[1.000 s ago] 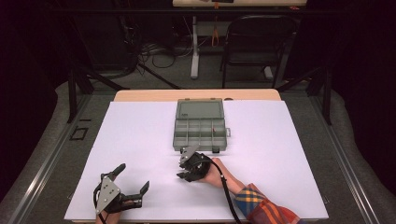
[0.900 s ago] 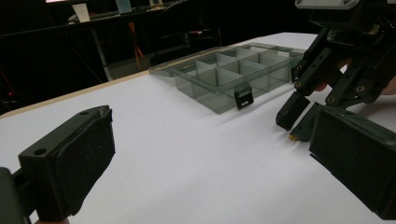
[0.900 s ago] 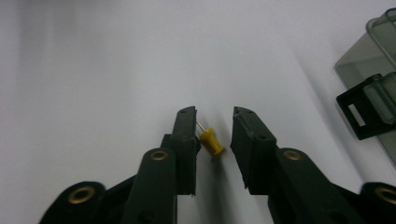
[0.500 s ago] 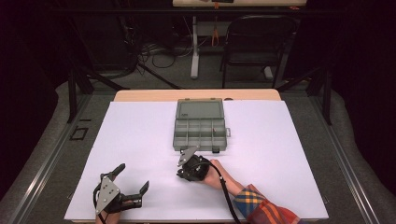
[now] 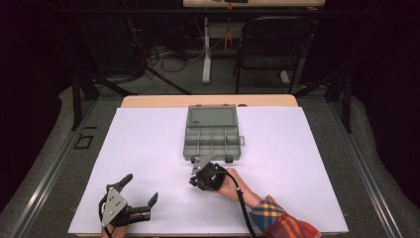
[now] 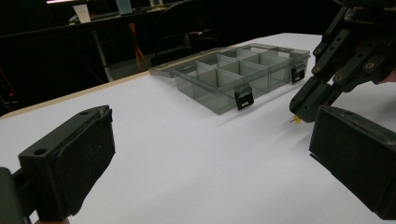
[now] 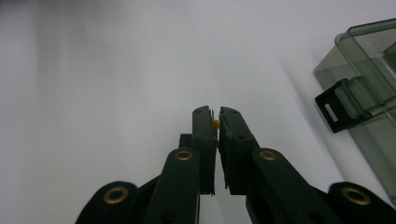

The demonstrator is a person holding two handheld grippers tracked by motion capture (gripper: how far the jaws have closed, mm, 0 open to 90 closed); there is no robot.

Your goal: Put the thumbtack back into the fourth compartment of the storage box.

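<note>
Between the nearly shut jaws of the right gripper [image 7: 217, 124], at the centre of the right gripper view, a small yellow piece [image 7: 216, 124] is pinched near the tips; only a sliver of it is seen between the pads. Toward the right edge of that frame, a corner of the box [image 7: 369, 93] with a black latch [image 7: 337, 111] is shown, apart from the jaws.

At the right of the left gripper view, the right gripper [image 6: 299, 117] is seen from the side, tips angled down toward the white table [image 6: 177, 163], and the yellow piece [image 6: 296, 120] is seen at those tips, close above the surface; a thin pin seems to stick out of it. Whether it touches the table cannot be told. The box [image 6: 233, 77] lies beyond, at upper centre, open, with its compartments and two latches on view.

In the high view the right gripper [image 5: 196, 174] is placed just below the box [image 5: 213, 134], at centre frame, but the piece is too small to be made out. At lower left of that frame the left gripper [image 5: 141, 191] is held with jaws wide apart and nothing between them, well apart from the box.
</note>
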